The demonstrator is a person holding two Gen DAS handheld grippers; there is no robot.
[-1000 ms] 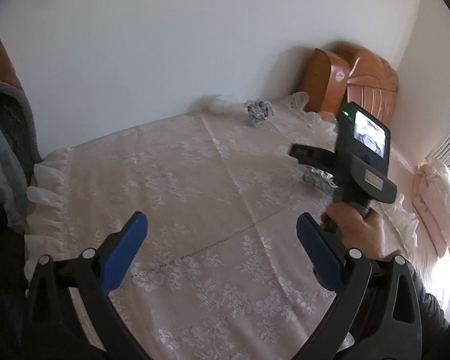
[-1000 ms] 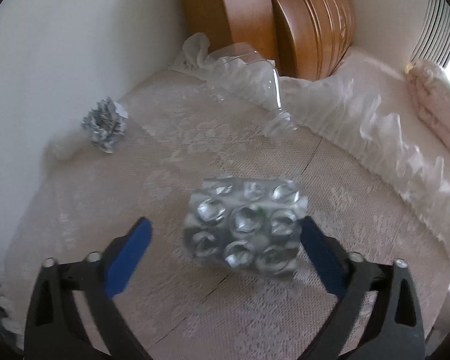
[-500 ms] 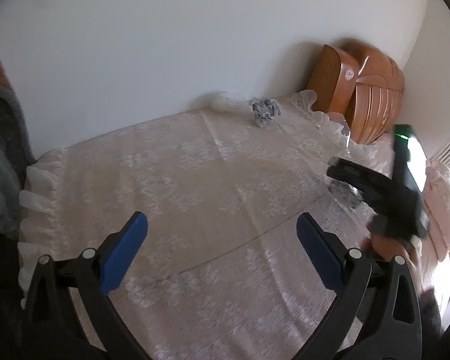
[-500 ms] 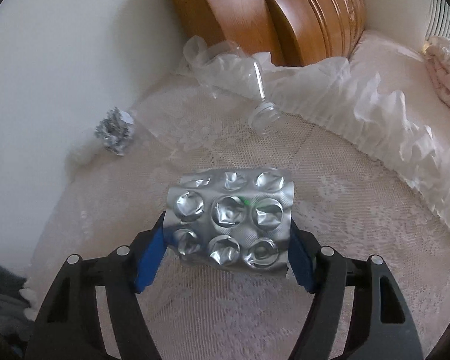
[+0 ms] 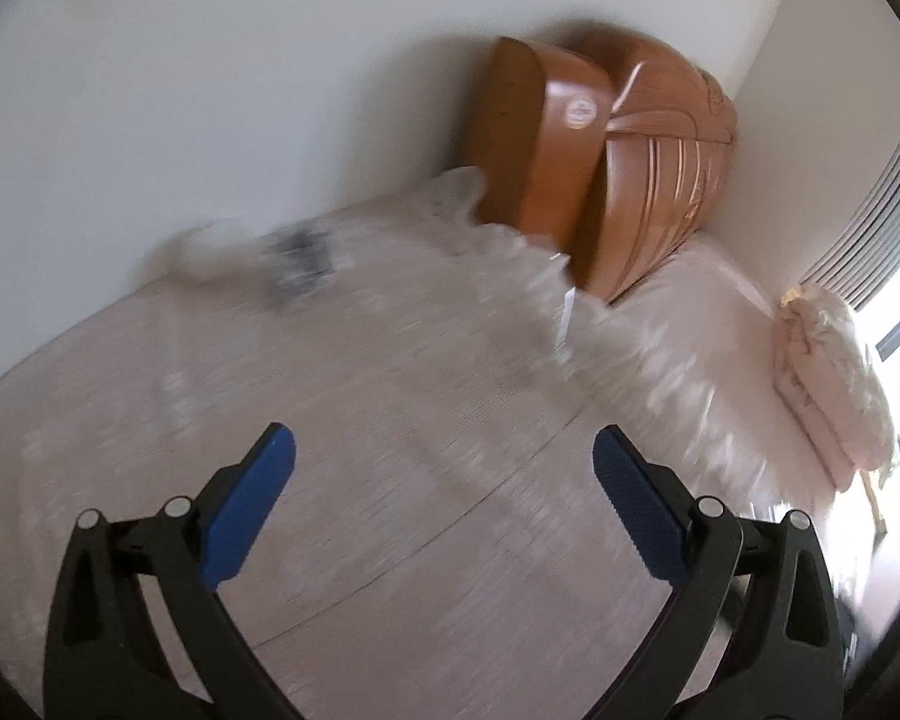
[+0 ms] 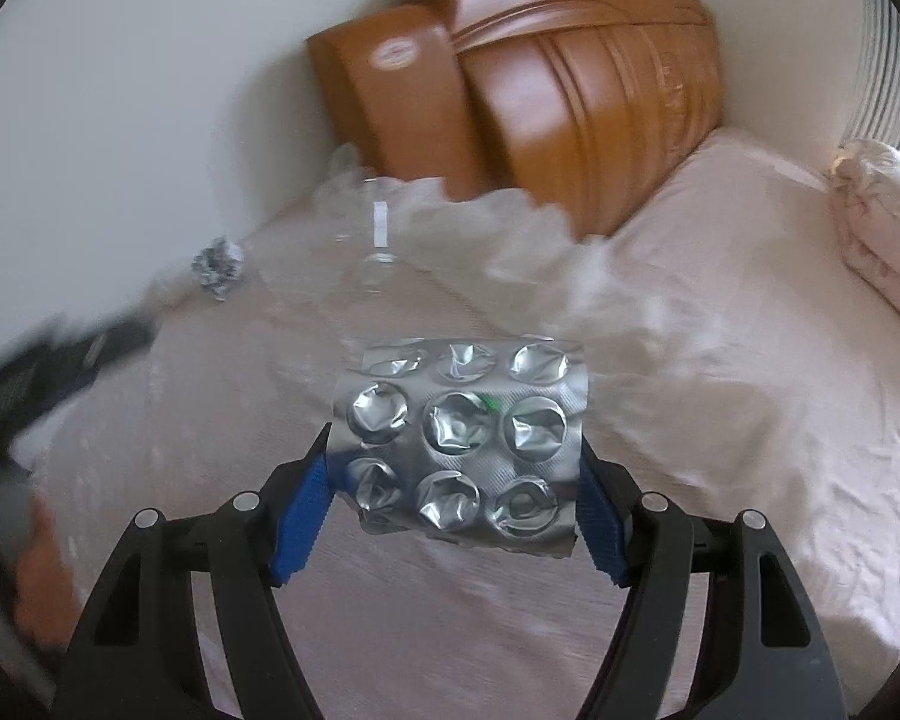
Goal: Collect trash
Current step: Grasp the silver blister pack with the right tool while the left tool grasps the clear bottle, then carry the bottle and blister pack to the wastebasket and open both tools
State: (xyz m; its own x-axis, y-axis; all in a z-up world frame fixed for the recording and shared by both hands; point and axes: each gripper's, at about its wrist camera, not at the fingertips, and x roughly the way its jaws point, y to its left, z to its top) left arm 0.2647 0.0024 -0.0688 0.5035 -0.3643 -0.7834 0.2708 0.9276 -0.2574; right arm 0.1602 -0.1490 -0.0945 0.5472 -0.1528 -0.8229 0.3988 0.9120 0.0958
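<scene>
My right gripper [image 6: 453, 498] is shut on a silver empty blister pack [image 6: 462, 438] and holds it above the lace-covered table. A crumpled foil ball [image 6: 217, 267] lies far left by the wall; it also shows blurred in the left wrist view [image 5: 300, 261]. A clear plastic bottle [image 6: 378, 234] lies at the table's far edge. My left gripper [image 5: 444, 486] is open and empty above the table. It appears blurred at the left edge of the right wrist view [image 6: 42, 372].
A lace cloth [image 5: 390, 420] with a ruffled edge covers the table. A brown wooden headboard [image 6: 570, 90] stands behind it by the white wall. A pink bed [image 6: 780, 300] with a folded quilt [image 5: 828, 372] lies to the right, near a window.
My right gripper closed on the blister pack and lifted it off the table. My left gripper swung right and forward; its view is blurred and the right gripper has left it.
</scene>
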